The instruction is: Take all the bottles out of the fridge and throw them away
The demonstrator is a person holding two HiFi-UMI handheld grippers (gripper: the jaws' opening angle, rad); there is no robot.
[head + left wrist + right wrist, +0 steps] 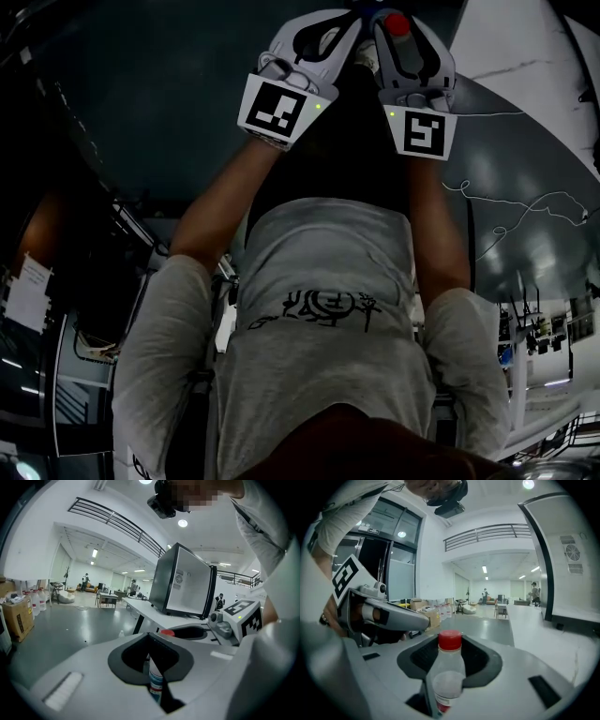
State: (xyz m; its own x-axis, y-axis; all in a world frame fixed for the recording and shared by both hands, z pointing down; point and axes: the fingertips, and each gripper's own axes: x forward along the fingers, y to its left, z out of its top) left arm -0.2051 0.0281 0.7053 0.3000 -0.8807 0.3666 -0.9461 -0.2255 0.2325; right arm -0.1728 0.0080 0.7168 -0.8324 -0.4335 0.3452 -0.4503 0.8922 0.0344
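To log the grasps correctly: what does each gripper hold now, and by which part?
Left gripper: labelled bottle, gripped at the label band. Right gripper: red-capped bottle, gripped at its lower body, cap free.

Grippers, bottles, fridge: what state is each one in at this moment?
left gripper: shut on the labelled bottle.
labelled bottle: gripped between the left jaws, cap hidden.
right gripper: shut on the red-capped bottle.
red-capped bottle: cap on, cap end up, gripped between the right jaws.
fridge: whether its door is open cannot be told from these views.
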